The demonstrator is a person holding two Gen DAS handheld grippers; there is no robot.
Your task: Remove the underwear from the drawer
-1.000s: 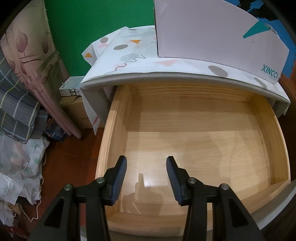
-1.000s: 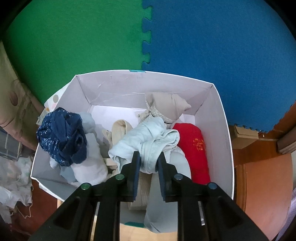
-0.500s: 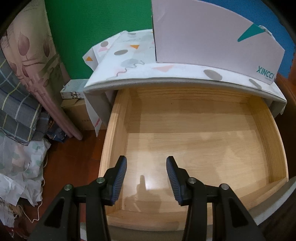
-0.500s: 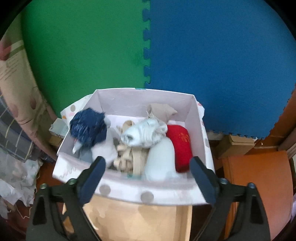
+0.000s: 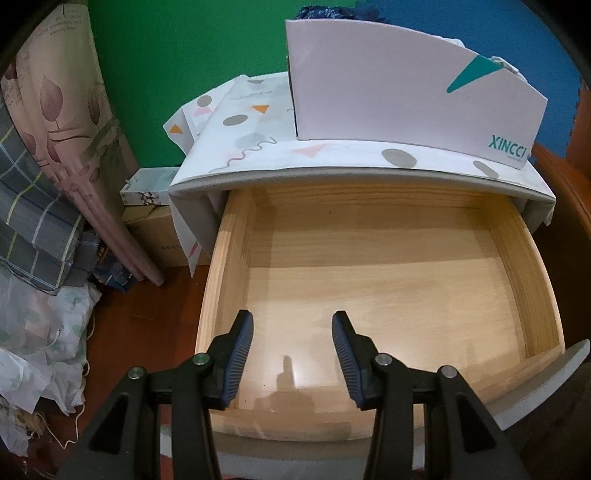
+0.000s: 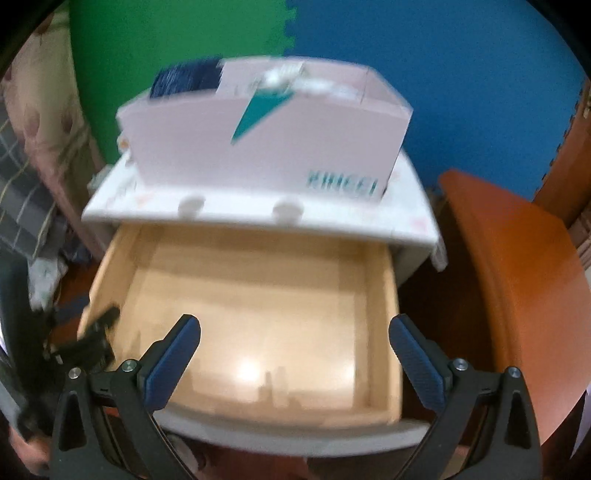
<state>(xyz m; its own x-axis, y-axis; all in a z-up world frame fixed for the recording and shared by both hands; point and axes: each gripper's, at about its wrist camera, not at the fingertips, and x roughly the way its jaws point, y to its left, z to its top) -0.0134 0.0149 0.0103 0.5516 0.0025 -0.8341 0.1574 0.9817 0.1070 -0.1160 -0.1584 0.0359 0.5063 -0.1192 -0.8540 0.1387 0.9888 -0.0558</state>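
- The white box (image 5: 406, 99) ahead of and above the left tongs (image 5: 291, 354) carries the teal word "XINCCI" at its lower right corner and a teal triangle near its top edge; through the right camera the same lettering is too blurred to read.
- That box stands on the cabinet top (image 5: 332, 158), which is covered with a white sheet printed with grey dots, orange and pink triangles and squiggles.
- The underwear (image 5: 340, 13) sits in the box: a dark blue piece shows over the rim at the left, and pale fabric peeks over the right end. From the right tongs (image 6: 295, 354) it lies well ahead and above, far from the pads.
- The wooden drawer (image 5: 369, 266) is pulled out below both pairs of tongs, and only its bare pale bottom shows.
- The left tongs hang over the drawer's near left part, jaws partly apart with nothing between them.
- The right tongs are opening, their jaws very wide over the drawer, with nothing between them.
- Left of the left tongs, a small patterned carton (image 5: 147, 184) rests on a brown cardboard box (image 5: 159, 236) beside the cabinet; its print is unreadable.
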